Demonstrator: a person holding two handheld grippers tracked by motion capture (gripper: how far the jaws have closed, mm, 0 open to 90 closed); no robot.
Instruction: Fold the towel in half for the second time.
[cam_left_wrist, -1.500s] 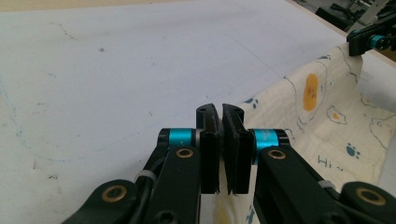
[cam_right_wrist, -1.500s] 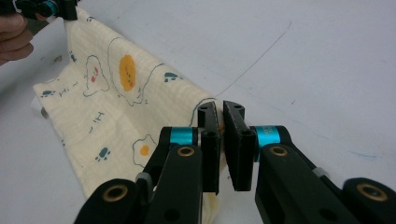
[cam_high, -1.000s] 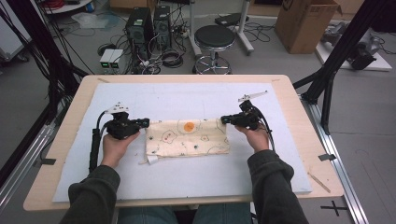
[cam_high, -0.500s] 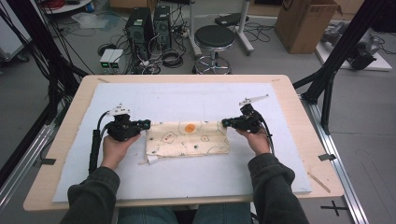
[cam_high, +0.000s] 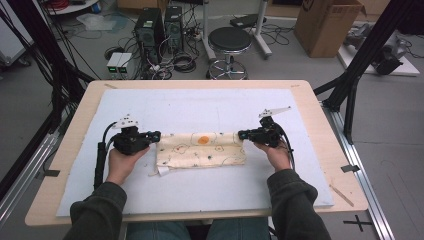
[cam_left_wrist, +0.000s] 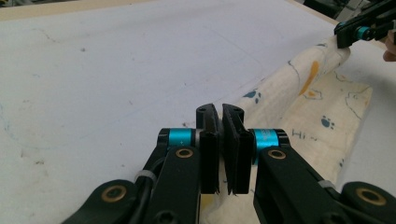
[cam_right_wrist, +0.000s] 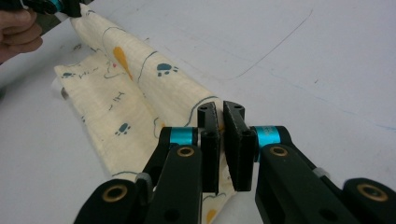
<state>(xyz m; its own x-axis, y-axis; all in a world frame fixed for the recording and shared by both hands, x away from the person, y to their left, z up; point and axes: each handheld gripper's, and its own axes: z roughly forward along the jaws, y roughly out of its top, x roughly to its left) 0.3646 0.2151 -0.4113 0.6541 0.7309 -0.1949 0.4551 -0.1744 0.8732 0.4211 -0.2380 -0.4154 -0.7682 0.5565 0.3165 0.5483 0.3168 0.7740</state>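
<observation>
On the middle of a worktop (cam_high: 70, 195) covered by a white mat (cam_high: 210, 185) lies a cream cloth (cam_high: 200, 152), printed with small blue paw marks and an orange spot. It is folded into a long band running left to right, and its far edge forms a rounded fold raised a little off the mat. A person sits at the near side, with both forearms in dark sleeves reaching onto the mat.

At the left end of the cloth, the left gripper (cam_high: 156, 135) points to the right, and its fingers are pressed together on the far left corner of the cloth. In the left gripper view, the two black fingers (cam_left_wrist: 209, 154) stand nearly touching, with cream fabric showing just below them.

At the right end, the right gripper (cam_high: 242, 134) points to the left, and its fingers are clamped on the far right corner in the same way. In the right gripper view, the fingers (cam_right_wrist: 210, 149) pinch the end of the raised fold.

Beyond the far edge of the worktop, a round black stool (cam_high: 229, 39) stands on the floor among cables.
</observation>
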